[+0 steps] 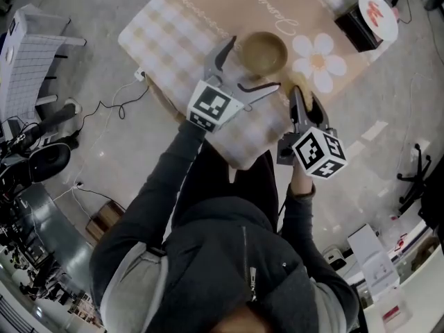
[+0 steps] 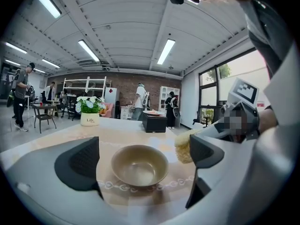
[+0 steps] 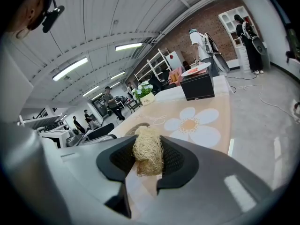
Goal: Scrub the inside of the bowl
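A tan bowl (image 1: 263,52) stands upright and empty on the checked tablecloth (image 1: 173,30). My left gripper (image 1: 253,64) is open wide, one jaw on each side of the bowl (image 2: 139,165), and neither pad (image 2: 79,165) touches it. Just right of the bowl, my right gripper (image 1: 302,94) is shut on a pale straw-coloured fibre scrubber (image 3: 148,156), which fills the gap between its pads. From the left gripper view the scrubber (image 2: 183,146) hangs beside the bowl's right rim, outside the bowl.
A black box (image 1: 359,28) with a white plate on top sits at the table's far right. A white flower pot (image 2: 90,118) stands further back. The table's near edge is just below the grippers. Cables (image 1: 114,103) lie on the floor; people stand in the background.
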`<state>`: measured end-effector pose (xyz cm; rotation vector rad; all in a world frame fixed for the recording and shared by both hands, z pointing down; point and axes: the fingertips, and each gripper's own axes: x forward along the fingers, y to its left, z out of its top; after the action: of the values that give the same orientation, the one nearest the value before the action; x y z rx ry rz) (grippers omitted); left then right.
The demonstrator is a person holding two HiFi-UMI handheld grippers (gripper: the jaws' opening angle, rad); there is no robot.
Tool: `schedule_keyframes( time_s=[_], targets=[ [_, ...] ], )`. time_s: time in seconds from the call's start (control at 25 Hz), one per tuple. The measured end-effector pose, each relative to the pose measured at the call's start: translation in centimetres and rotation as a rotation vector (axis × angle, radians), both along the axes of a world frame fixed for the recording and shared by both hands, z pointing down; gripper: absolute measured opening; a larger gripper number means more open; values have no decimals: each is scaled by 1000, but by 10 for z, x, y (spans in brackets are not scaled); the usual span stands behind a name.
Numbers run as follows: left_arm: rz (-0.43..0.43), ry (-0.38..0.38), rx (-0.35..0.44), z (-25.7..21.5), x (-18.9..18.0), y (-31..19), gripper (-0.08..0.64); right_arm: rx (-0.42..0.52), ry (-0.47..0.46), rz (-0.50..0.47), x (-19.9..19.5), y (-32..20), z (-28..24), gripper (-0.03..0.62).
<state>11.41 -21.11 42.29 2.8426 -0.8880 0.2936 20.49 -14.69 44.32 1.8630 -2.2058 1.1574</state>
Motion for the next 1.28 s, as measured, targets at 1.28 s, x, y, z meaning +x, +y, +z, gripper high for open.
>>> schedule_keyframes(
  time_s=[1.28],
  targets=[
    [119,-150,-52,61,23,-32,595,-50,1,39,8,-11,17,124]
  ],
)
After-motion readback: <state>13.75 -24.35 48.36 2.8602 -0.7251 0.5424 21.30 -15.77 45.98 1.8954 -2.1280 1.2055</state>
